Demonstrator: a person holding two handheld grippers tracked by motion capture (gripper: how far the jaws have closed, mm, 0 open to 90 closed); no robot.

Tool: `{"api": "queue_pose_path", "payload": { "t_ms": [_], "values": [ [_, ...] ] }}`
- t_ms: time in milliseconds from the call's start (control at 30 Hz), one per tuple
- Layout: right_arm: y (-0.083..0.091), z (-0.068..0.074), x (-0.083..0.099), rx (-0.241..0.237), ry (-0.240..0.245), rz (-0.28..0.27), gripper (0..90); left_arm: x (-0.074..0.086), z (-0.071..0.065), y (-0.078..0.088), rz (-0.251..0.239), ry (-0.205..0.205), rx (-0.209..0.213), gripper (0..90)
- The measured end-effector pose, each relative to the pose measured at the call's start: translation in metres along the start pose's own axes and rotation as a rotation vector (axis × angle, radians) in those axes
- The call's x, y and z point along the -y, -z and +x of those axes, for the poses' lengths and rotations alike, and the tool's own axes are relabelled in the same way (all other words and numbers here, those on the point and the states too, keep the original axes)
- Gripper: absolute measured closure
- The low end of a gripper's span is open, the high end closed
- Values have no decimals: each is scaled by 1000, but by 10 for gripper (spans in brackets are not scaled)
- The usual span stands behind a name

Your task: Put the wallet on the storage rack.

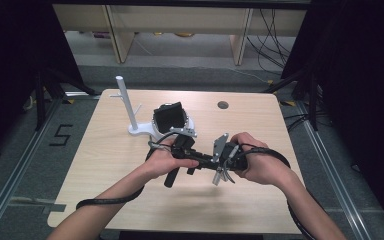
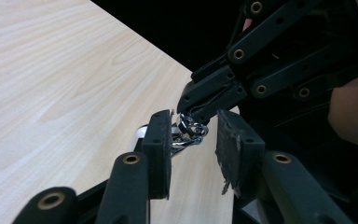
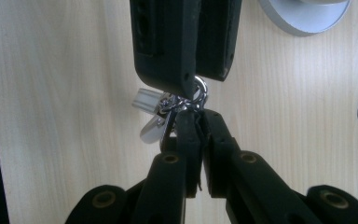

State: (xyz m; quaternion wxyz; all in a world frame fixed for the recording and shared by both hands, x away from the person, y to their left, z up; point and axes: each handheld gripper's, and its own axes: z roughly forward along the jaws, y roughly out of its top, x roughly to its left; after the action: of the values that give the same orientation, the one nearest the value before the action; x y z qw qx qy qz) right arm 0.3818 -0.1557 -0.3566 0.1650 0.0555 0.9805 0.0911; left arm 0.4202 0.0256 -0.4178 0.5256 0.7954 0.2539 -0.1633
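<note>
High view: both hands meet above the wooden table [image 1: 130, 165], near the white stand [image 1: 130, 112]. Key ring bunch [image 3: 175, 108], keys dangling toward the table. Right gripper [image 3: 200, 122] clenched on the ring. Left gripper [image 2: 193, 135] part-open, straddling it; one pad touches.

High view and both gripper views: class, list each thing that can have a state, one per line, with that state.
Right gripper: shut on the key ring.
Left gripper: open, jaws either side of the key ring.
Key ring: held off the table.
White stand: upright.
</note>
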Motion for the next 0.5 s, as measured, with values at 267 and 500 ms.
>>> {"api": "queue_pose_path", "payload": {
  "t_ms": [267, 500],
  "values": [
    [4, 3, -2, -3, -15, -6, 875, 2, 5, -1, 8, 92, 35, 714],
    [5, 3, -3, 2, 2, -5, 874, 3, 7, 1, 22, 141, 50, 812]
  ]
}}
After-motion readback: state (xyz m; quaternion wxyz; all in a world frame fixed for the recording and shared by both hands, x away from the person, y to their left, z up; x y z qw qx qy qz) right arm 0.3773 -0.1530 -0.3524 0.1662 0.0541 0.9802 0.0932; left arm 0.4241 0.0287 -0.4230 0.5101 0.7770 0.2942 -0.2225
